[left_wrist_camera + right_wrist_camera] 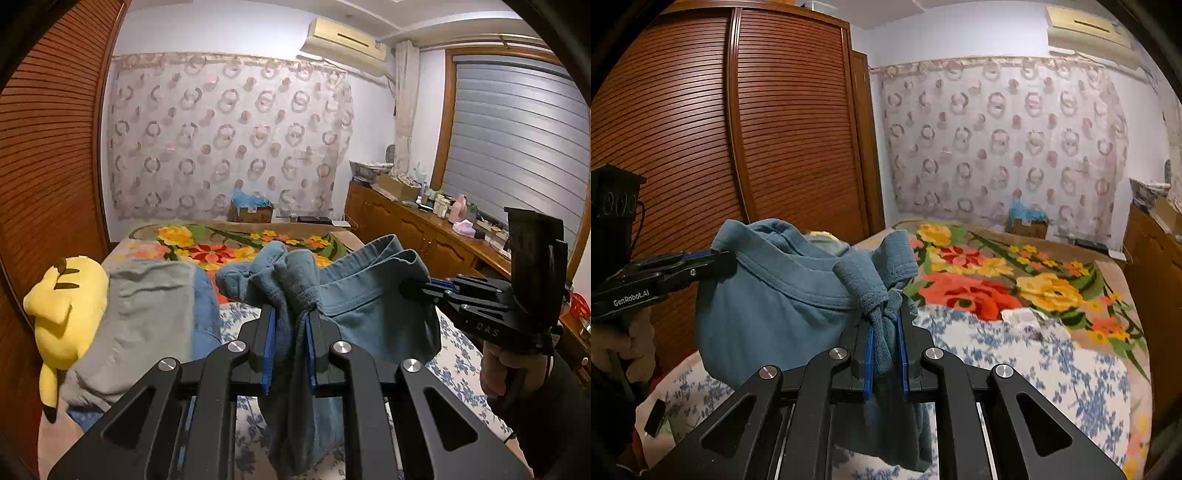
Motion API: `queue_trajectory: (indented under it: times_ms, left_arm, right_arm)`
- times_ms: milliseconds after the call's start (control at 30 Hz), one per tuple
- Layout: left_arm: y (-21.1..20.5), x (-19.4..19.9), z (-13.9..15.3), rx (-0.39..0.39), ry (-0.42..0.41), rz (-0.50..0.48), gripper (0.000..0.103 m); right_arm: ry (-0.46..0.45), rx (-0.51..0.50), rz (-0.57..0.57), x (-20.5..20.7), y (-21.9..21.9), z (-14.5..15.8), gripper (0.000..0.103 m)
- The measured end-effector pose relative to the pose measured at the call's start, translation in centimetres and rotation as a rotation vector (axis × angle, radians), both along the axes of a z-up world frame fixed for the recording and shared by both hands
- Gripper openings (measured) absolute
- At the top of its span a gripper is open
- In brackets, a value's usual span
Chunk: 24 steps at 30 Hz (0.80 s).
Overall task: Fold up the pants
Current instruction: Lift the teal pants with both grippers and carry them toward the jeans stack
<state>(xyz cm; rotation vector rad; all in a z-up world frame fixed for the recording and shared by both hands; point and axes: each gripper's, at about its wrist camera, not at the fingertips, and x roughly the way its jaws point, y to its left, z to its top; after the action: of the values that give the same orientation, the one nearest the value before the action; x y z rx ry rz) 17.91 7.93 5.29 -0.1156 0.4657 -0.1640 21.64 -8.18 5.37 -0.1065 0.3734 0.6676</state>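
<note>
Holding the pants up off the bed between both hands, I have each set of fingers pinched nearly shut on a bunch of blue cloth. In the left wrist view my left fingers clamp a thick gather at 6 o'clock, and my right gripper bites the hem at 3 o'clock. In the right wrist view my right fingers hold their own twisted wad at 6 o'clock, with the left gripper at 9 o'clock. The cloth sags in a pouch between the two grips and the rest hangs below, out of sight.

To do this step well, I judge I should draw my hands apart until the held edge runs straight, keep both at one height so the legs hang evenly, then lay the garment down on the bare floral sheet, not on the clothes at 9 o'clock. Bunched grips may leave creases, so a smoothing pass will likely be needed.

Counting: one pair of blue pants in hand, two grippers, one yellow plush at 9 o'clock, one grey garment lying over one paler blue one, one flowered blanket at 12 o'clock, one wardrobe.
</note>
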Motion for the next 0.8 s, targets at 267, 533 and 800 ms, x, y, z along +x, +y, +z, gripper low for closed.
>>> queue_trajectory:
  times_ms: [267, 533, 800]
  left_arm:
    - [1.7, 0.3, 1.2, 0.001, -0.025, 0.038, 0.015]
    - [3.2, -0.4, 1.9, 0.015, -0.043, 0.103, 0.015]
    - [6.6, -1.5, 0.6, -0.019, -0.057, 0.223, 0.015]
  right_arm:
    - [-0.053, -0.005, 0.041, 2.3, 1.3, 0.9, 0.011]
    - [-0.109, -0.003, 0.116, 5.5, 3.7, 1.8, 0.011]
    - [-0.136, -0.039, 0.213, 9.3, 7.3, 1.3, 0.011]
